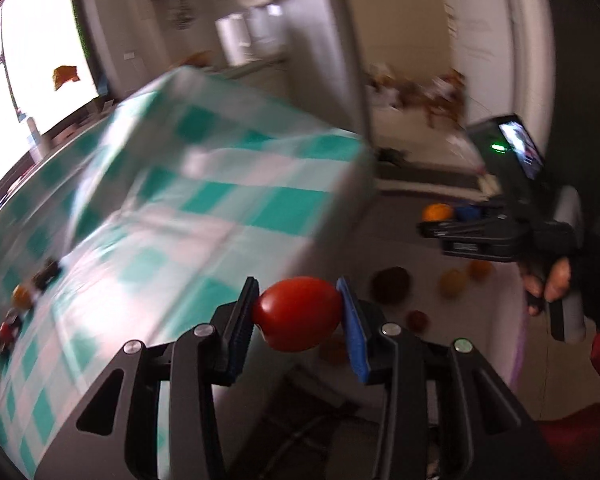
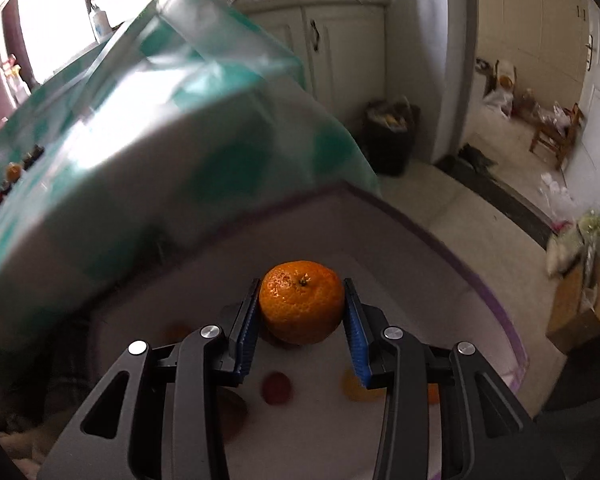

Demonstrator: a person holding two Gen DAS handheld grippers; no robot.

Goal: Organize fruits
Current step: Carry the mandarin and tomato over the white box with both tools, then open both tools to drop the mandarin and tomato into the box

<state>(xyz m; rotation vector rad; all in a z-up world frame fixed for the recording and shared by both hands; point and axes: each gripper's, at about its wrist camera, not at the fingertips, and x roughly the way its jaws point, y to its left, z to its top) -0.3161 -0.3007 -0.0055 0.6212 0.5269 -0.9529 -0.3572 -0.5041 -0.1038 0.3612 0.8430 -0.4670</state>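
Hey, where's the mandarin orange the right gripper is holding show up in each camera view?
Left wrist view: the mandarin orange is at the right edge, small, at the tips of the right gripper.
Right wrist view: low in the centre, clamped between the blue fingers.
Shared landmark: the green-and-white checked tablecloth fills the left of both views, above the white surface with loose fruit.

Blown-out window (image 1: pixel 28 52) daylight, heavy motion blur, fisheye-warped edges

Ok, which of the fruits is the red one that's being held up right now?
The tomato, clamped in the left gripper. The other held fruit, in the right gripper, is an orange mandarin.
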